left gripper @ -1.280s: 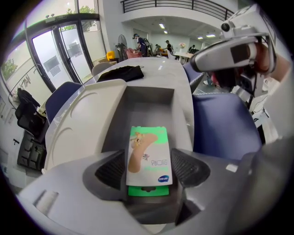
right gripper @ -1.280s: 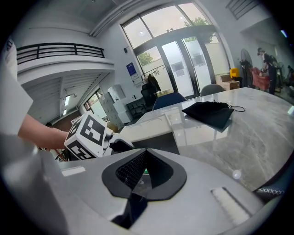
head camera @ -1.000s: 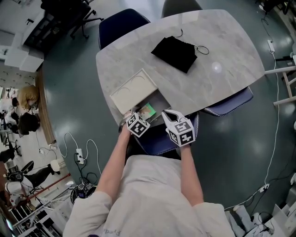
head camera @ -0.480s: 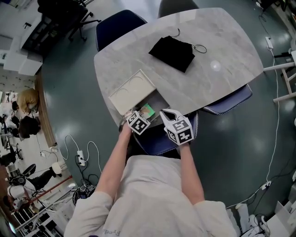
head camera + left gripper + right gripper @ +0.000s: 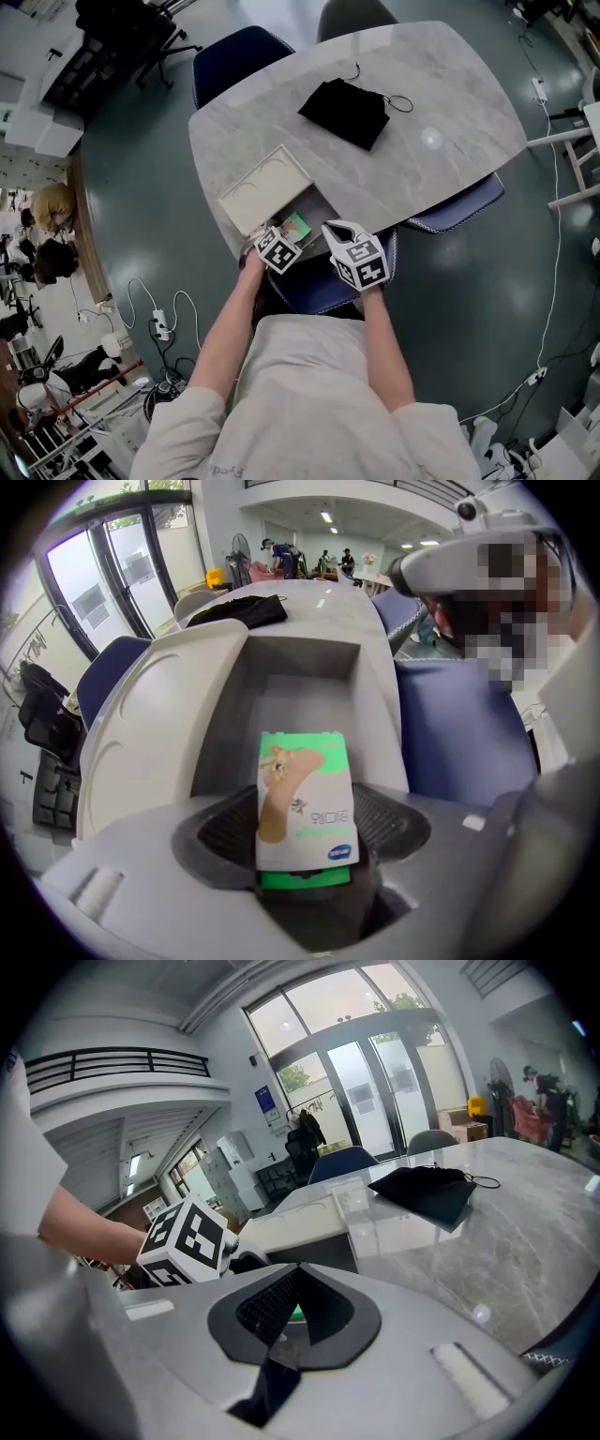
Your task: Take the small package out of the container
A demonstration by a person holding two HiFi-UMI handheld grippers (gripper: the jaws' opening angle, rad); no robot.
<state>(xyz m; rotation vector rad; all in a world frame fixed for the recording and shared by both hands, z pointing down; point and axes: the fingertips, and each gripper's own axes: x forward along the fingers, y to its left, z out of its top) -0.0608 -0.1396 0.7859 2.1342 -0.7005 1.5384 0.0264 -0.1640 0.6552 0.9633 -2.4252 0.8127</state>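
Clamping the small package [image 5: 302, 789], the left gripper [image 5: 302, 841] sits at the grey container's [image 5: 300, 658] near end on the marble table's [image 5: 441, 94] near edge. The right gripper [image 5: 292, 1290] is pinched closed and empty. Teal floor [image 5: 487, 300] surrounds.

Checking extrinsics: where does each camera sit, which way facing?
Head view: on head, steeply down at table and box; arms, left tool, right tool show.
Left tool view: along its jaws, clamped on package, into box.
Right tool view: along its shut jaws, across table; left tool's cube shows.
All share the black pouch.
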